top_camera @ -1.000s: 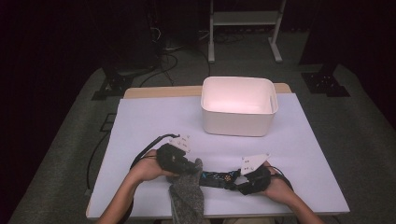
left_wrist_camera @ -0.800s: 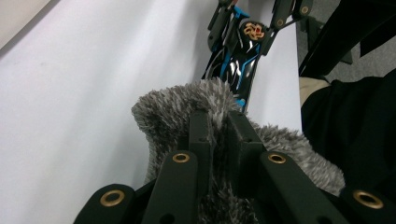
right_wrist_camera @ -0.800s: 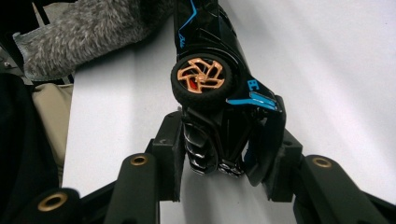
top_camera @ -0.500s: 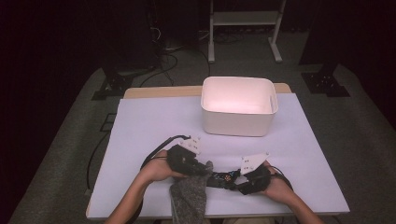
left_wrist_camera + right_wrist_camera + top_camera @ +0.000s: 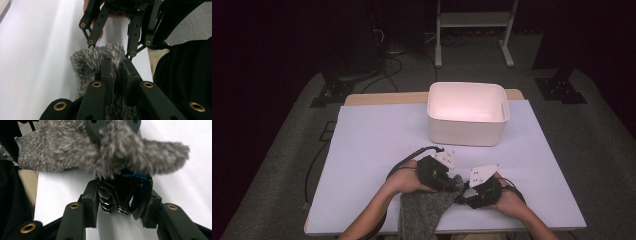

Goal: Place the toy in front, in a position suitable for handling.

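A grey fuzzy cloth [image 5: 422, 212] hangs over the table's near edge, and my left gripper [image 5: 454, 184] is shut on its upper corner. In the left gripper view the two jaws [image 5: 116, 66] pinch the cloth [image 5: 95, 57] tightly. My right gripper [image 5: 462, 196] faces it from the right, almost tip to tip. In the right gripper view its jaws [image 5: 120, 192] are shut on a black clip-like object [image 5: 117, 200] with shiny metal parts and a blue piece. That object sits just under the cloth [image 5: 62, 147].
A white bin [image 5: 464, 132] stands at the back of the white table cover [image 5: 372, 145], right of centre. Cables trail from both grippers. The person's dark clothing lies just past the near table edge.
My left gripper has moved to the right with the cloth in it, close up to the right gripper. The right gripper has stayed in place.
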`<action>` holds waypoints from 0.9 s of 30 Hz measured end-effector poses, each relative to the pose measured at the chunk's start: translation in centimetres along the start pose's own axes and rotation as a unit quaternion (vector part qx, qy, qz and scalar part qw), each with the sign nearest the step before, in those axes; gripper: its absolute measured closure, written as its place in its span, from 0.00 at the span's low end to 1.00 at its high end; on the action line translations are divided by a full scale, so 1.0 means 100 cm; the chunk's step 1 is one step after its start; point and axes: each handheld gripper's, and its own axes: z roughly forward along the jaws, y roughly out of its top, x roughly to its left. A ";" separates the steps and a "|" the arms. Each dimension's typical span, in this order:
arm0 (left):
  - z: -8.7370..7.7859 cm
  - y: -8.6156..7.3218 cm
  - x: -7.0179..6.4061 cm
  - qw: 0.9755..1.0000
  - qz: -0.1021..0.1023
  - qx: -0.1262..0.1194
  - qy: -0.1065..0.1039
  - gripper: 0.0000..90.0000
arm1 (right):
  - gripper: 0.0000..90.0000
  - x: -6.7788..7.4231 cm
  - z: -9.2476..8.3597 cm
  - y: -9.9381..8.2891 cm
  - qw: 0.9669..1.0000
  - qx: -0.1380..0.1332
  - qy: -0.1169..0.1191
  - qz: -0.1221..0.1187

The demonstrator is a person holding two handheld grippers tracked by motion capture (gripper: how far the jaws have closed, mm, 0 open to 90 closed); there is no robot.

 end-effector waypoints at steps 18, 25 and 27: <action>-0.044 -0.047 0.001 0.998 -0.047 -0.014 0.048 0.90 | 0.64 -0.004 -0.008 0.001 0.999 0.031 0.002 -0.012; -0.044 -0.058 0.003 0.997 -0.056 -0.030 0.043 0.90 | 0.64 -0.009 -0.024 -0.008 0.999 0.046 0.001 -0.002; -0.042 -0.059 0.003 0.997 -0.061 -0.036 0.042 0.90 | 0.64 -0.009 -0.025 -0.008 0.999 0.048 0.000 -0.002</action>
